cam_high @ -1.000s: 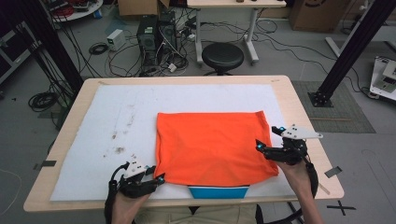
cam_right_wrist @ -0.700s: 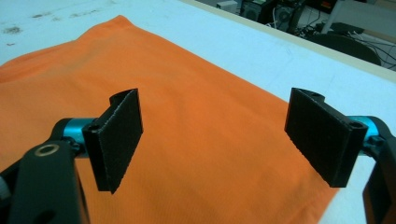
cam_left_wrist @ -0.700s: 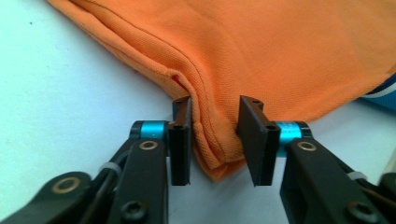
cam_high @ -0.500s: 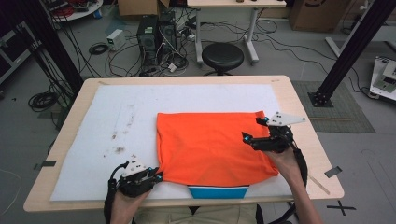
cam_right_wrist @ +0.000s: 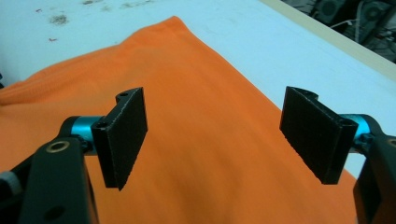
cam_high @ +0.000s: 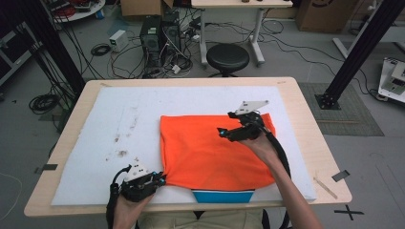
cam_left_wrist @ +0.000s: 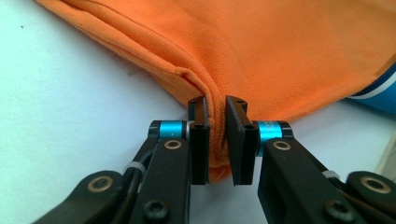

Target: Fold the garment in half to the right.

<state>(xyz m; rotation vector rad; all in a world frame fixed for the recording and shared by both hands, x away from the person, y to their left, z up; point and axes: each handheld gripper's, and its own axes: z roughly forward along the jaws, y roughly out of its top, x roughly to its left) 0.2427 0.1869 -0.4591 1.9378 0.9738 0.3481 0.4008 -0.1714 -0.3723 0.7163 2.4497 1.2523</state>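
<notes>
My left claw (cam_left_wrist: pixel 216 140) was at the near left corner of the orange shirt (cam_high: pixel 215 148), and its jaws had just been closing; in the left gripper view they pinched a raised fold of the orange cloth between them. The shirt lay folded flat on the white mat (cam_high: pixel 143 105) that covered the wooden surface (cam_high: pixel 305 109), a little right of the middle. A blue part with white stripes (cam_high: pixel 222 196) came out under its near edge, just beside my left claw.

My right claw (cam_high: pixel 224 132) hung over the far right part of the shirt with its jaws spread wide. They had closed only slightly, and in the right gripper view nothing was between them; only orange cloth lay below.

Some dark stains (cam_high: pixel 119 153) marked the mat to the left of the shirt, apart from it. Nothing on the mat stood between my claws and the cloth. Behind the surface, on the floor, were a black round stool (cam_high: pixel 228 56), computer cases (cam_high: pixel 160 36) and many cables (cam_high: pixel 45 101).
</notes>
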